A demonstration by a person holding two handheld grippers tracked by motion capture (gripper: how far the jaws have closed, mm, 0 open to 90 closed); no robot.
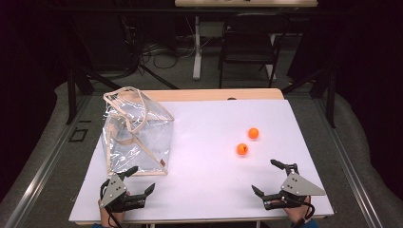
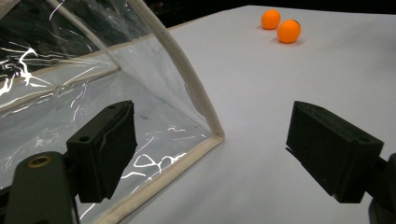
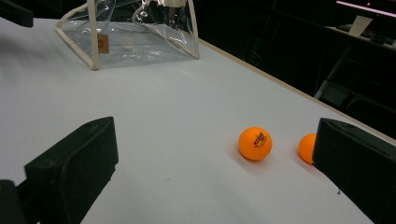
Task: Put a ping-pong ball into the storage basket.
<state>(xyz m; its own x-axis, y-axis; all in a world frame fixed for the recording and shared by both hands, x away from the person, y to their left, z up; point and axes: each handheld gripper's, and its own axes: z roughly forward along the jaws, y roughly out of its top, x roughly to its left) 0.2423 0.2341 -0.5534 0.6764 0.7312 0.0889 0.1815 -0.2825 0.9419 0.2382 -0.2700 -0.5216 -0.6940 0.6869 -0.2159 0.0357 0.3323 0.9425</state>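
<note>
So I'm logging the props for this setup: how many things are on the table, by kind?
Orange balls: 2, the nearer one and the farther one.
Clear plastic bag with beige trim: 1.
Handheld tools: 2, left tool and right tool, both open.
Total: 5

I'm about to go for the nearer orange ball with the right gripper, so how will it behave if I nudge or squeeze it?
The nearer orange ball looks like a printed table-tennis ball, so it is probably very light. Round on a smooth white table, it will likely roll at a nudge, perhaps into the other ball. Its smooth shell may slip from the jaws.
</note>
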